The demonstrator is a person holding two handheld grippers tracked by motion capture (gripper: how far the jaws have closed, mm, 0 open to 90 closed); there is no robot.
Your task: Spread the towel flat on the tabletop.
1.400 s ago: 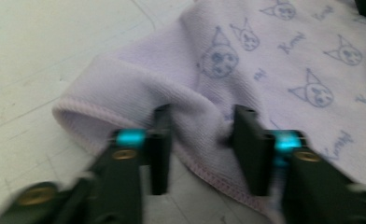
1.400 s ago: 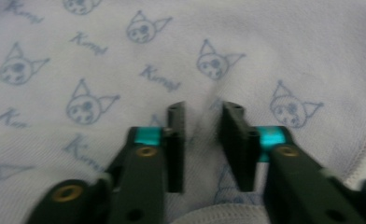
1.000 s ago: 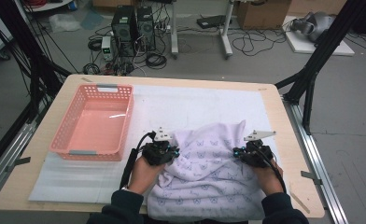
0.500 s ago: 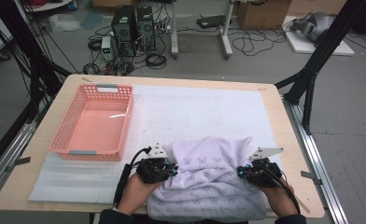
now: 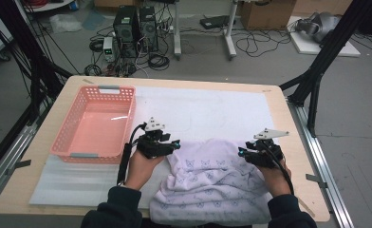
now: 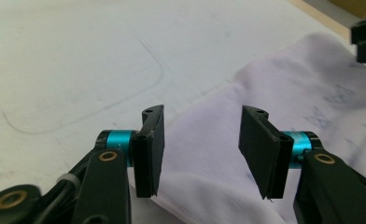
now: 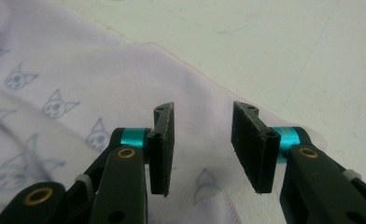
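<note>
While the pink basket (image 5: 95, 126) sits at left on the tabletop (image 5: 51, 137), the left tongs (image 5: 173, 144) hover spread, just opened, nothing pinched, over the near-centre cat-print garment's (image 5: 212, 185) left corner; right tongs (image 5: 241, 153) likewise spread, just opened, empty, over its right corner.

Wooden table (image 5: 298, 156) under white sheet (image 5: 212, 111) (pink basket (image 5: 96, 124), printed cloth (image 5: 212, 183))

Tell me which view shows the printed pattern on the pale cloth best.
The right gripper view: the cloth lies close under the lens, so its small cat-face prints read sharply. The high view shows the whole cloth on the table, its prints tiny. The left gripper view shows one blurred corner with faint marks.
</note>
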